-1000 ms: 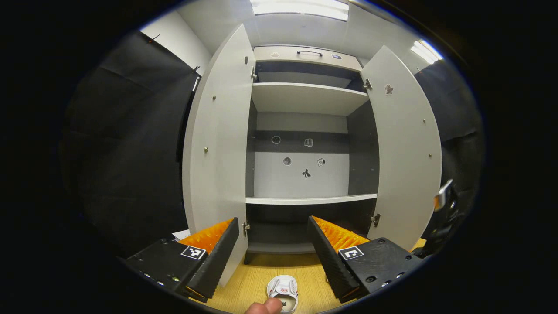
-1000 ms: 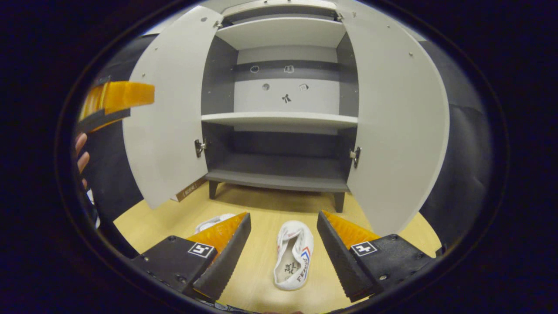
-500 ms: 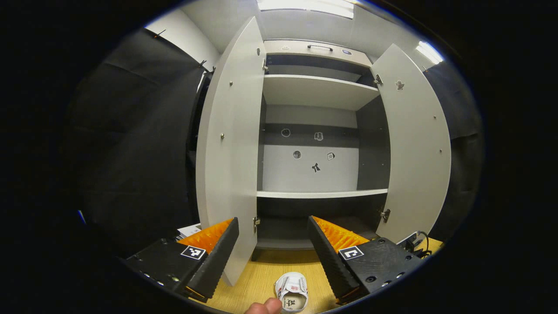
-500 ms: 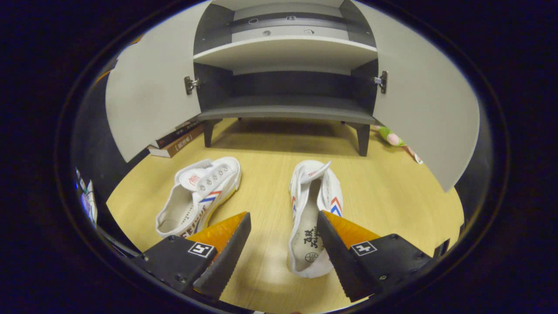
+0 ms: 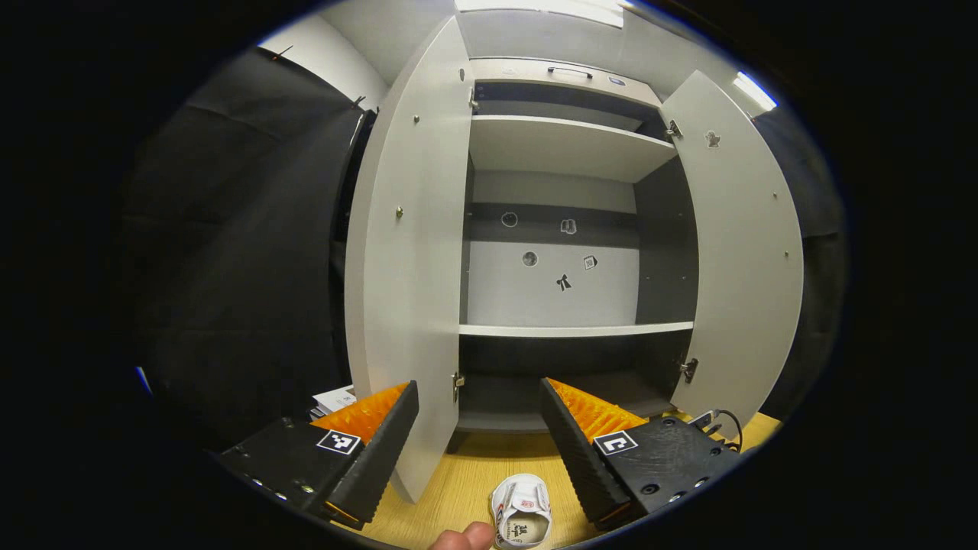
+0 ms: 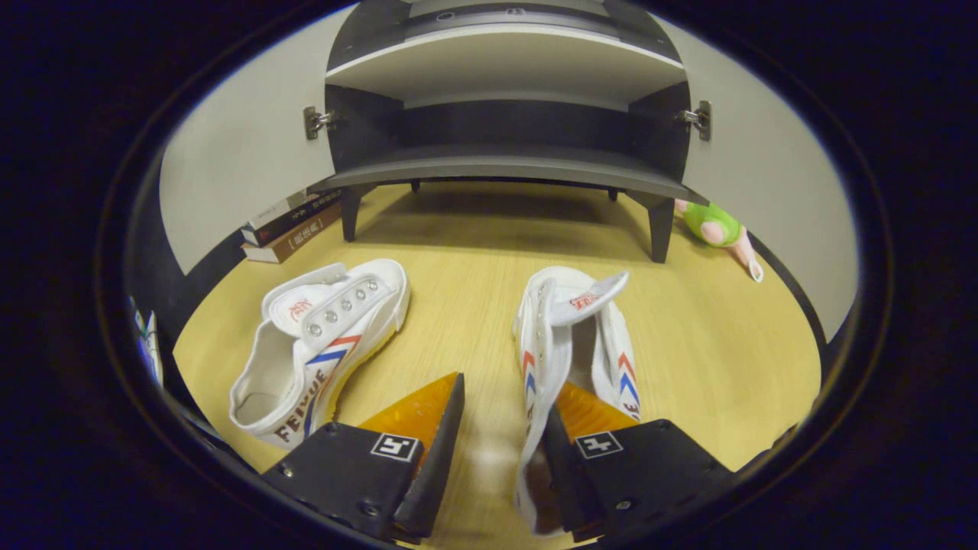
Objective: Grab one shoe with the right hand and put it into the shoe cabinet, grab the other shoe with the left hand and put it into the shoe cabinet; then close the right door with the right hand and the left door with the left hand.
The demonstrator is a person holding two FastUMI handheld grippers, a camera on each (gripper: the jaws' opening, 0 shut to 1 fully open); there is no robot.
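Two white shoes with red and blue stripes lie on the wooden floor in front of the open shoe cabinet (image 6: 504, 164). In the right gripper view my right gripper (image 6: 508, 389) is low over the right shoe (image 6: 581, 336). One finger is inside the shoe and the other outside its left wall, with a gap still showing, so it is open. The other shoe (image 6: 321, 336) lies to the left, untouched. In the left gripper view my left gripper (image 5: 480, 389) hangs open and empty, facing the cabinet (image 5: 573, 330), with a shoe (image 5: 522, 519) below it.
Both doors stand wide open, the left door (image 5: 412, 267) and the right door (image 5: 745, 252). Books (image 6: 290, 229) are stacked on the floor beside the cabinet's left leg. A green plush toy (image 6: 714, 225) lies by its right leg. A fingertip (image 5: 462, 538) shows at the bottom edge.
My right gripper has dropped to the floor and pushed forward onto the right shoe, its fingers narrowing around the shoe's left wall. The left gripper has barely drifted and stays open.
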